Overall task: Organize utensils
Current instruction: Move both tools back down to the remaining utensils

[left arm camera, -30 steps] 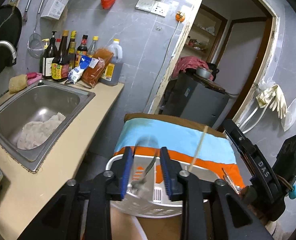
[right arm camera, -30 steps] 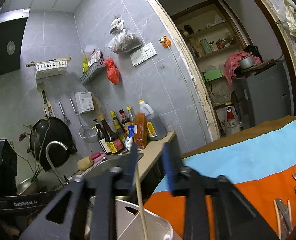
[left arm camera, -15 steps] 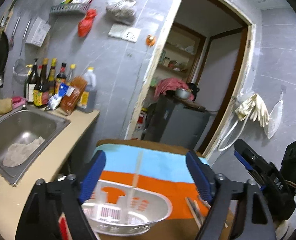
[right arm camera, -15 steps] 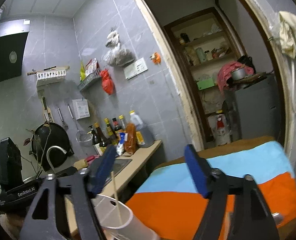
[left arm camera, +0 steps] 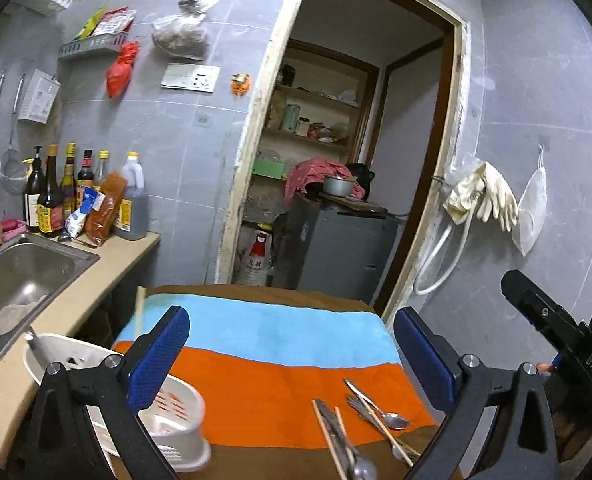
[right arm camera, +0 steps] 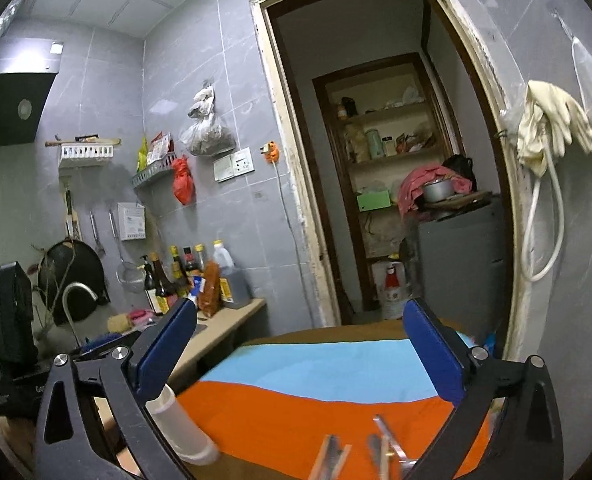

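Utensils: loose lot of metal spoons and wooden chopsticks, lying flat and crossed at 5 o'clock of the left wrist view, on the orange band of the cloth near its front edge; in the right wrist view they show blurred at 6 o'clock. Judged light, stiff, thin; the metal pieces likely slippery and low to the surface, best taken across the mid-handle, one at a time, since the overlap invites dragging a neighbour. White utensil basket: slotted plastic, at 7 o'clock, on the cloth's left end, with one chopstick and a metal handle standing out of it; judged light and easily tipped. Left claw: spread wide, holding nothing. Right claw: spread wide, holding nothing. Table: brown top under a blue-and-orange striped cloth, soft enough to bunch under a scraping finger. Room: grey tiled kitchen; steel sink and sauce bottles at 9 o'clock; doorway to a shelved pantry at 12 o'clock; rubber gloves hung at 3 o'clock.
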The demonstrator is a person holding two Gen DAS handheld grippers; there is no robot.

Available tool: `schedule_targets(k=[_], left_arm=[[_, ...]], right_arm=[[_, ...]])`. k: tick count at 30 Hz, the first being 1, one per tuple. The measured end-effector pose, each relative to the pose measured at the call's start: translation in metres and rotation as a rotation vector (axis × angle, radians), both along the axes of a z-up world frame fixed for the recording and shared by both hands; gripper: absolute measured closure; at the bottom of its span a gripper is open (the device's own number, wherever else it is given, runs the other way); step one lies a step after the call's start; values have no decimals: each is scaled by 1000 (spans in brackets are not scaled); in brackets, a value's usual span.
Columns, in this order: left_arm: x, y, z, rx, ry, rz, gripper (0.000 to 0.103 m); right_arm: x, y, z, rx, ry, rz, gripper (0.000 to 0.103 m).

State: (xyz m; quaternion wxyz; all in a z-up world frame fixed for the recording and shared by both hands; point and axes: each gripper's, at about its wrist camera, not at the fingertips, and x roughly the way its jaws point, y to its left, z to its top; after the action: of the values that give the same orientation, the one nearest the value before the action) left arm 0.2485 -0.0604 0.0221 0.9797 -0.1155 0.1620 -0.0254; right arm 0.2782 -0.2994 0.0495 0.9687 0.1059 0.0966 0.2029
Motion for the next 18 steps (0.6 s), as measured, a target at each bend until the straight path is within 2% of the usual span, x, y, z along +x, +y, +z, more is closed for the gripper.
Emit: schedule_targets(k=[5, 8, 14, 18], left_arm=[[9, -31, -13, 15, 44, -7, 0], [15, -46, -25, 19, 80, -6, 0], [32, -60, -55, 13, 166, 25, 0], [43, -62, -76, 3, 234, 31, 0]], right_arm=[[5, -36, -9, -16, 29, -16, 2], [15, -55, -23, -22, 77, -27, 2], [44, -81, -61, -36, 195, -63, 1], [65, -86, -90, -66, 264, -45, 2]])
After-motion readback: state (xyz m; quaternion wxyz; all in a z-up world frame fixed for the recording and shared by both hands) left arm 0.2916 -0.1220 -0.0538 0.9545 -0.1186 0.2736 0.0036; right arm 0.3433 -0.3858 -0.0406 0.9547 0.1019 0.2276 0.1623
